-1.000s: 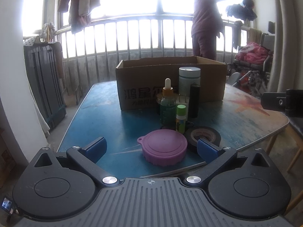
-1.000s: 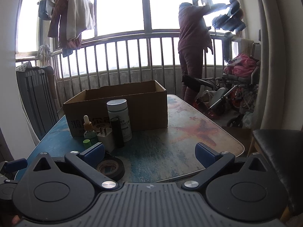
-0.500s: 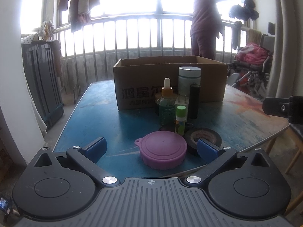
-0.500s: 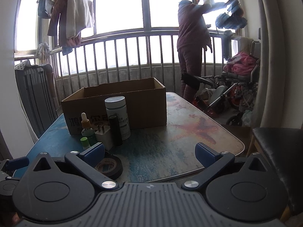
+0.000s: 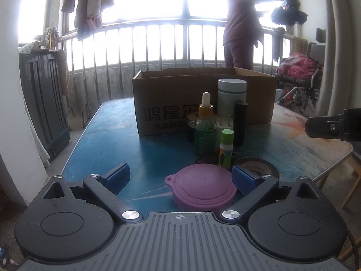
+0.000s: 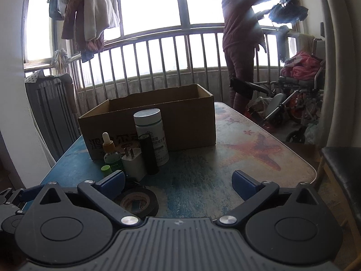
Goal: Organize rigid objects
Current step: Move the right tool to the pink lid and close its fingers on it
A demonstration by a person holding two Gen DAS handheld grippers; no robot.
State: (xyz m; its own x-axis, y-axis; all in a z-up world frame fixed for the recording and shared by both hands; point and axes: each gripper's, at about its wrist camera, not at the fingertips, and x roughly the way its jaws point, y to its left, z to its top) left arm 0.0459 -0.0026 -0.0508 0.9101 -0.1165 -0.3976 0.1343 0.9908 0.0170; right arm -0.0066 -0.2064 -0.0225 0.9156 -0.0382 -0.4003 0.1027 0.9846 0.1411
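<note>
A purple round lid [image 5: 202, 188] lies on the blue table just ahead of my open left gripper [image 5: 180, 176], nearer its right finger. Behind it stand a green-capped tube [image 5: 226, 149], a dropper bottle [image 5: 204, 127], a white charger [image 5: 224, 123], a black cylinder [image 5: 241, 124] and a white-lidded jar [image 5: 231, 97]. A black tape roll [image 5: 257, 167] lies to the lid's right. An open cardboard box [image 5: 203, 94] stands behind them. My right gripper [image 6: 179, 181] is open over bare table, with the tape roll [image 6: 138, 202] by its left finger and the jar [image 6: 151, 135] beyond.
A person [image 6: 241, 45] stands at the railing behind the table. A wheelchair with pink cloth [image 6: 295, 90] is at the right, a dark chair seat [image 6: 345, 176] at the near right, and a dark cabinet [image 5: 42, 94] at the left. The table's edge [image 6: 313, 171] curves at the right.
My left gripper has come closer to the purple lid, which now sits lower and nearer the right finger. The right gripper has risen slightly. The person at the railing has raised their arms.
</note>
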